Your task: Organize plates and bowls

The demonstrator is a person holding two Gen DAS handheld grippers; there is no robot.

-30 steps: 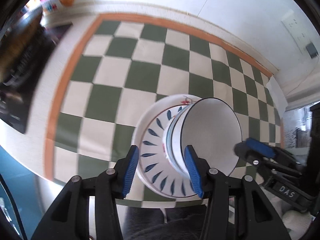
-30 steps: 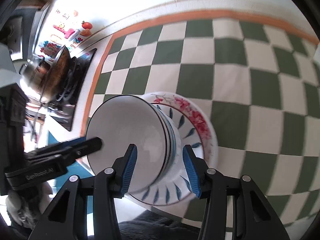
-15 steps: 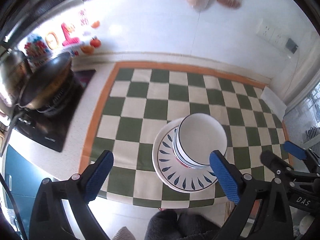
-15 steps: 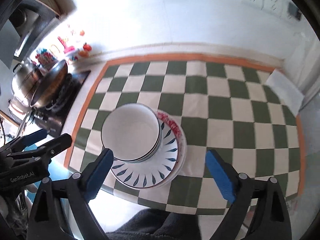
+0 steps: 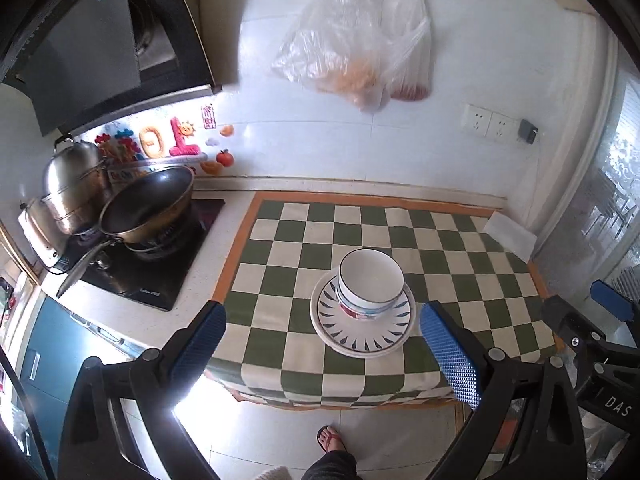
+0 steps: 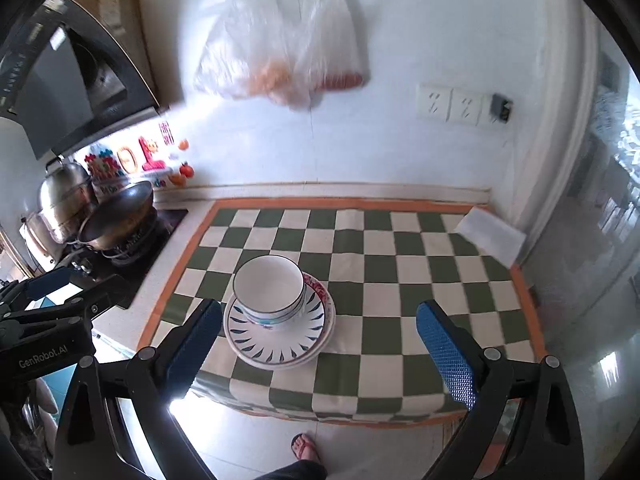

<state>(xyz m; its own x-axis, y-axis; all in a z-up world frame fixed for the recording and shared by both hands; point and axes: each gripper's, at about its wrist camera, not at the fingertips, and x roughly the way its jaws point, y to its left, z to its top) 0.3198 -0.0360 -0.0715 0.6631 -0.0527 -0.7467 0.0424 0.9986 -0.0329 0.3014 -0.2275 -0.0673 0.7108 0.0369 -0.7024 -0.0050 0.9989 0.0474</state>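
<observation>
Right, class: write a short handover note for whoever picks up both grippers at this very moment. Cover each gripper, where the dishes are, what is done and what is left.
Left gripper: jaws wide open, empty, held above the counter's front edge.
Right gripper: the same, open and empty.
Dishes: stacked bowls sit upright on stacked plates, near the front of the checked cloth.
Done: bowls and plates are gathered into one pile; neither gripper touches it.
Left: no other loose dishes show on the cloth, so probably nothing; check the pile sits steady.
</observation>
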